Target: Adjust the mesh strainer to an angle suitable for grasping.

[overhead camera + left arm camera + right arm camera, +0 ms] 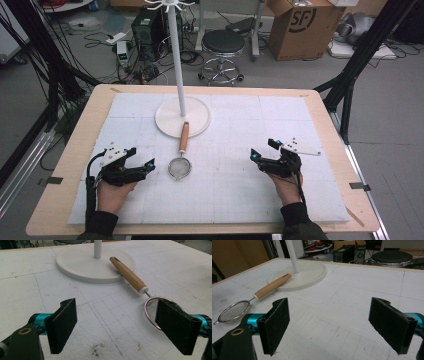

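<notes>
1. Resting on the counter (75, 165), both claws sit released with nothing between the jaws: left claw (141, 159) just beside the strainer (180, 167), right claw (264, 150) well apart from it on the other side.
2. Strainer location: lies flat on the white foam mat (225, 190), near the middle. Mesh bowl toward the person; wooden handle (184, 136) points away, its far end propped on the rim of the stand base (167, 120). Hanging hole at the handle end is visible in the left gripper view (115, 259).
3. Likely work in hand: lift the strainer, probably to hang it on the hook stand (176, 50). Judgement only.
4. Risks:
 - Round, smooth handle; a pinch off its axis may let it roll or twist out of the pads.
 - Handle leans on the base, so a push from the side could slide it off and skid the bowl away.
 - Gripping the thin wire rim (150, 315) instead may let the strainer swing.
 - Bumping the pole could rock the stand.
5. Containers: strainer bowl appears empty; the mesh is seen clearly in the right gripper view (233, 312). Cardboard box (305, 27) on the floor beyond the counter, contents not discernible.
</notes>
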### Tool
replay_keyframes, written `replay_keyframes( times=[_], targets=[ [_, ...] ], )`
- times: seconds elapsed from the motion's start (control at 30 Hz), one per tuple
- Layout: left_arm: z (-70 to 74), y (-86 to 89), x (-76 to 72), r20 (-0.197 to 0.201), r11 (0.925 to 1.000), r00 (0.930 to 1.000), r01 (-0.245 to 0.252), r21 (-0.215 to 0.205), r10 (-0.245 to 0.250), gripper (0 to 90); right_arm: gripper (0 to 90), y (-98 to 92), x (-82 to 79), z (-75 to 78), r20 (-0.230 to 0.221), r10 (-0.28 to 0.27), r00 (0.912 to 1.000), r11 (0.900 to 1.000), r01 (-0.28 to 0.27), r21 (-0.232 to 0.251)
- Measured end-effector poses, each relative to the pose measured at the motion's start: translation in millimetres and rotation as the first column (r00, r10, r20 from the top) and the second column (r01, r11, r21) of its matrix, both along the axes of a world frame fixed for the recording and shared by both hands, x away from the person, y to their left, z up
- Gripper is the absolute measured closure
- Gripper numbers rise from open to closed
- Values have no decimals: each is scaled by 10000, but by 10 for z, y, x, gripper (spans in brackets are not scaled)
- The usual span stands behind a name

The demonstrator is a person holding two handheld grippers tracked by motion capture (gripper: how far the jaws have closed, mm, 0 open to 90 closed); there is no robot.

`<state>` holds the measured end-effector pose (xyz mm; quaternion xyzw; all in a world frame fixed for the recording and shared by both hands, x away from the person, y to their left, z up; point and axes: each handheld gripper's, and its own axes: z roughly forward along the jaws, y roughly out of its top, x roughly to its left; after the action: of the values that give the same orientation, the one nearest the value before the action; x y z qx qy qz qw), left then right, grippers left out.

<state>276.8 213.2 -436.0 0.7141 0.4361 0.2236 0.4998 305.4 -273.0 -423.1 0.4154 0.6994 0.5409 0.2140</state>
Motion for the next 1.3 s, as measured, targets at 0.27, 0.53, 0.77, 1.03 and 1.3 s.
replay_keyframes(
  times=[0.27,0.53,0.77,1.03,1.3],
  targets=[
    [-5,-4,6,-98,10000,10000,-1,1,1,190,161,-6,-13,2,-30,-35,10000,10000,35,49],
    [3,-55,8,-69,9999,9999,127,31,-127,293,161,-40,-4,6,32,-42,10000,9999,42,124],
    [-4,-70,18,-162,10000,9999,-33,62,34,400,161,-34,-8,5,12,-52,10000,9999,52,127],
    [-15,-112,62,-328,9999,9995,2,141,3,618,161,-32,-3,-1,-40,-60,10000,9999,61,140],
    [9,-160,115,-473,9998,9989,78,187,-69,775,162,-27,5,-12,-35,-99,9999,9999,99,116]
  ],
)
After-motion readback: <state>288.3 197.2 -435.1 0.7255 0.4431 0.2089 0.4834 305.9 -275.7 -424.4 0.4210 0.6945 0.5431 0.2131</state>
